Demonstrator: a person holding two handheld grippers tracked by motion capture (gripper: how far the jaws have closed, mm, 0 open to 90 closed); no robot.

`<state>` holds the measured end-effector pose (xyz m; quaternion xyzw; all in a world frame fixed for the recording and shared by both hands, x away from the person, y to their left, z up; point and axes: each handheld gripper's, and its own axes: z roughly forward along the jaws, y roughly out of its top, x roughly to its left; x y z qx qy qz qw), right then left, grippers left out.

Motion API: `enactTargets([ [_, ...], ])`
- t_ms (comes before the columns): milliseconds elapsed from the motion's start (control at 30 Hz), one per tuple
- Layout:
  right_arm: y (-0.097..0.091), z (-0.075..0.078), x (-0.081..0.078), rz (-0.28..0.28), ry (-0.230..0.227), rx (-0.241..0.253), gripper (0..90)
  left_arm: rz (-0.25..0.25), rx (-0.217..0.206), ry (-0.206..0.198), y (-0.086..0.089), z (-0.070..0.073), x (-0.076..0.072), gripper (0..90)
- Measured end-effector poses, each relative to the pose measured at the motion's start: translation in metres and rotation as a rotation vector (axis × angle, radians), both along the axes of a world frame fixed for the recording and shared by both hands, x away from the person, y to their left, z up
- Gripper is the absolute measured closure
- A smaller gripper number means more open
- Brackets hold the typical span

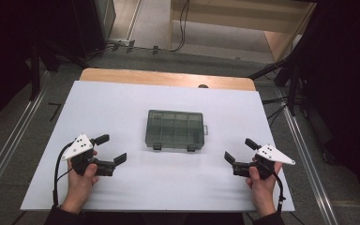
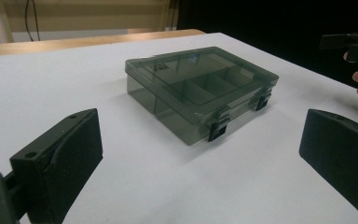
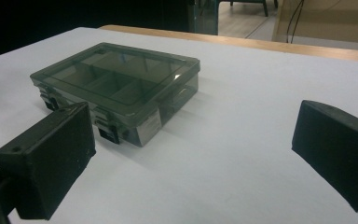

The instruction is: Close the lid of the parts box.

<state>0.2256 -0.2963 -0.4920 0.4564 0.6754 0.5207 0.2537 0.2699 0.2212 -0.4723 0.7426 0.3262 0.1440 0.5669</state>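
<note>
Compartment box point(image 1: 175, 130), smoky translucent plastic, rectangular and flat with its lid down and two dark latches on the near edge, lies at the middle of the frame on the smooth white table point(image 1: 122, 98). Lower left, the left gripper point(image 1: 109, 149) holds its blocky black jaws spread, gripping nothing. Lower right, the right gripper point(image 1: 239, 150) is likewise spread wide.

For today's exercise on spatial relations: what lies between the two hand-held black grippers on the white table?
Only bare white table: the high view shows left gripper and right gripper apart, with the closed smoky-grey plastic compartment box farther back.
</note>
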Motion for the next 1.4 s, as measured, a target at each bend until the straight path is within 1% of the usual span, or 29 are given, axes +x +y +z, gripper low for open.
enactTargets([
  [100,-0.008,-0.001,-0.004,-0.006,-0.004,0.004,0.0,0.010,0.015,-0.014,0.006,0.001,-0.004,0.0],
  [200,-0.015,-0.003,-0.006,-0.017,-0.005,0.003,0.0,0.022,0.017,-0.021,0.013,0.001,-0.007,0.0],
  [333,-0.024,-0.005,-0.010,-0.036,0.001,0.004,0.0,0.038,0.015,-0.024,0.023,0.000,-0.011,0.0],
  [500,-0.034,-0.005,-0.015,-0.044,-0.001,0.006,0.0,0.053,0.028,-0.027,0.035,-0.001,-0.015,0.0],
  [567,-0.039,-0.006,-0.017,-0.050,0.000,0.006,0.0,0.062,0.024,-0.029,0.040,-0.001,-0.017,0.0],
  [600,-0.041,-0.007,-0.017,-0.053,-0.001,0.005,0.0,0.066,0.029,-0.027,0.043,-0.001,-0.018,0.0],
  [967,-0.066,-0.011,-0.029,-0.091,0.008,0.010,0.0,0.115,0.025,-0.008,0.073,-0.006,-0.023,0.0],
  [1067,-0.073,-0.012,-0.031,-0.095,0.005,0.008,0.0,0.127,0.024,-0.004,0.079,-0.006,-0.024,0.0],
  [1100,-0.075,-0.012,-0.033,-0.100,0.013,0.012,0.0,0.131,0.023,-0.005,0.081,-0.007,-0.024,0.0],
  [1200,-0.081,-0.013,-0.036,-0.111,0.014,0.019,0.0,0.143,0.019,-0.004,0.088,-0.007,-0.025,0.0],
  [1367,-0.090,-0.015,-0.040,-0.125,0.017,0.023,0.0,0.158,0.022,0.005,0.096,-0.009,-0.026,0.0],
  [1400,-0.091,-0.015,-0.040,-0.127,0.018,0.023,0.0,0.162,0.028,0.007,0.097,-0.009,-0.026,0.0],
])
